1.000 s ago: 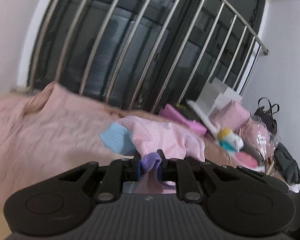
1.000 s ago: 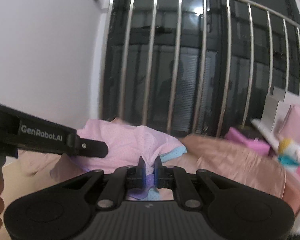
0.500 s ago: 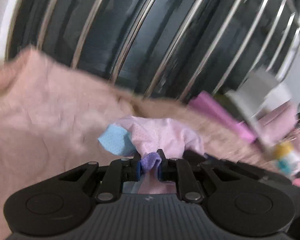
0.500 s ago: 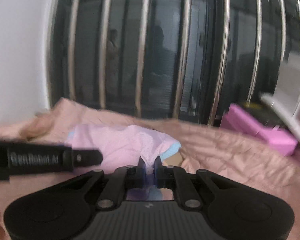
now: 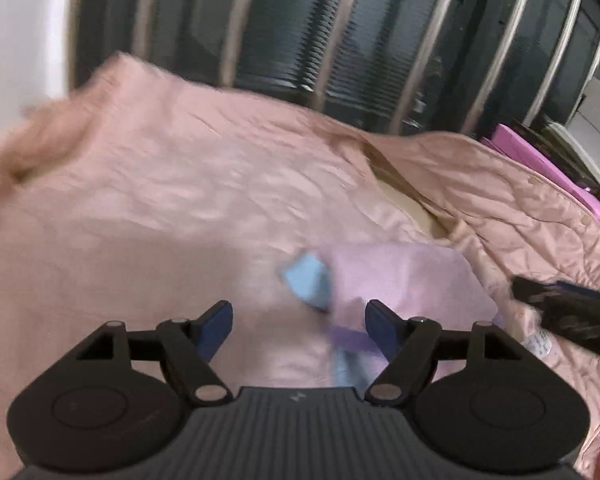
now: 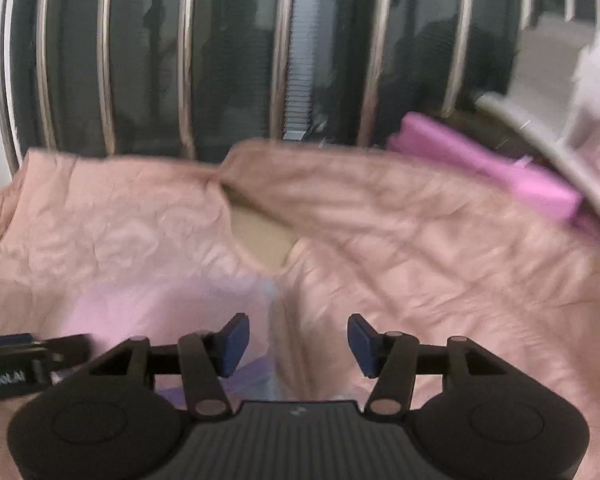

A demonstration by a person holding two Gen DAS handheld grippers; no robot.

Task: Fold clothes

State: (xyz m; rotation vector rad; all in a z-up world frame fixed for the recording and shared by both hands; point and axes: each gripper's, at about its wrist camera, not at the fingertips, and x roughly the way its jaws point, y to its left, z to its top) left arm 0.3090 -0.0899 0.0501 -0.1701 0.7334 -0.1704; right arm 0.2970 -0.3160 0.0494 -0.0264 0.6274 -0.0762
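On my left wrist feed the left gripper (image 5: pixel 298 322) has its two blue-padded fingers spread wide apart with nothing between them, and the small pink garment (image 5: pixel 400 280) lies on the bed just beyond and a little to the right of that gap. The garment is blurred, but I can make out a light blue patch (image 5: pixel 306 280) at its left edge and a purple band (image 5: pixel 350 336) at its near edge, close to the right finger pad; whether the pad touches it I cannot tell. On the right wrist feed the right gripper (image 6: pixel 298 344) is likewise spread open and empty, and the same pink cloth (image 6: pixel 168 308) sits low and to the left of its gap, with a bit of purple showing just behind the left finger. Each tool shows up in the other's view: the right one as a dark bar (image 5: pixel 568 312) at the right side of the left feed, the left one as a dark bar with white lettering (image 6: pixel 24 364) at the left side of the right feed. The garment rests on a rumpled salmon-pink quilt (image 5: pixel 172 184), which parts at the far side to show a beige mattress (image 6: pixel 258 236). Beyond the bed stand metal rails (image 6: pixel 282 52) in front of dark glass, and a bright magenta box (image 6: pixel 484 164) lies at the far right.
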